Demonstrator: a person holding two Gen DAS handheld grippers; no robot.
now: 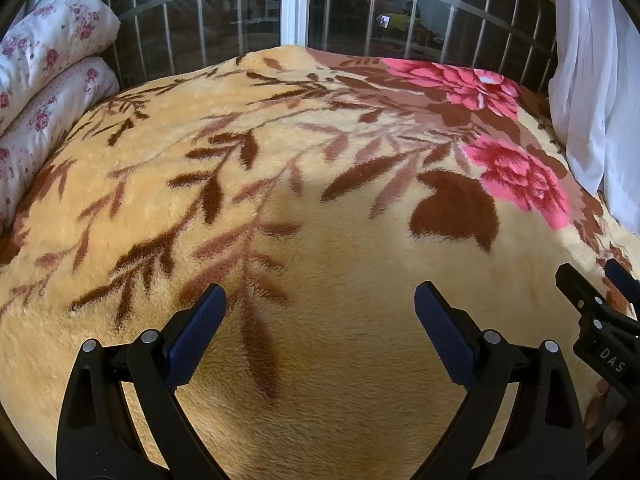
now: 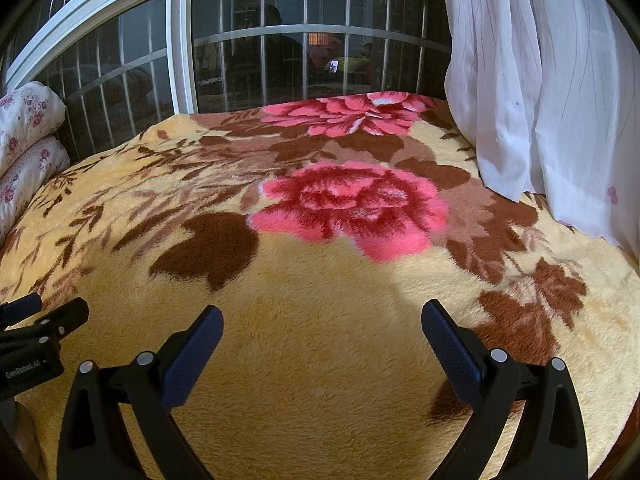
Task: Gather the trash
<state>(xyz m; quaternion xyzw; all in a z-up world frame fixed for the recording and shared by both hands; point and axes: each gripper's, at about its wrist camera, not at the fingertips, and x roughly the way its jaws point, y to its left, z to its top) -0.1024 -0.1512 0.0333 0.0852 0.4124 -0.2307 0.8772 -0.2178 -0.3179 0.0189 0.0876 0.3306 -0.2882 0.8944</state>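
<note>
Left tongs (image 1: 320, 304): nearest the left wrist camera, blue-padded fingers (image 1: 196, 334) spread wide, released, grasping nothing, poised over the blanket.
Right tongs (image 2: 322, 320): likewise spread wide and released, nothing between the fingers; they also show at the lower right edge of the left wrist view, just beside the left tongs.
Trash: no item can be made out in either view.
Blanket (image 1: 340, 360): plush, yellow, brown leaf pattern, pink flowers (image 2: 352, 208) toward the right; covers the bed.
Folded quilt (image 1: 44, 92): white with small pink flowers, stacked at the bed's left edge.
Curtain (image 2: 532, 88): white, hanging at the right, hem touching the blanket.
Window (image 2: 280, 52): barred, dark, behind the bed.
</note>
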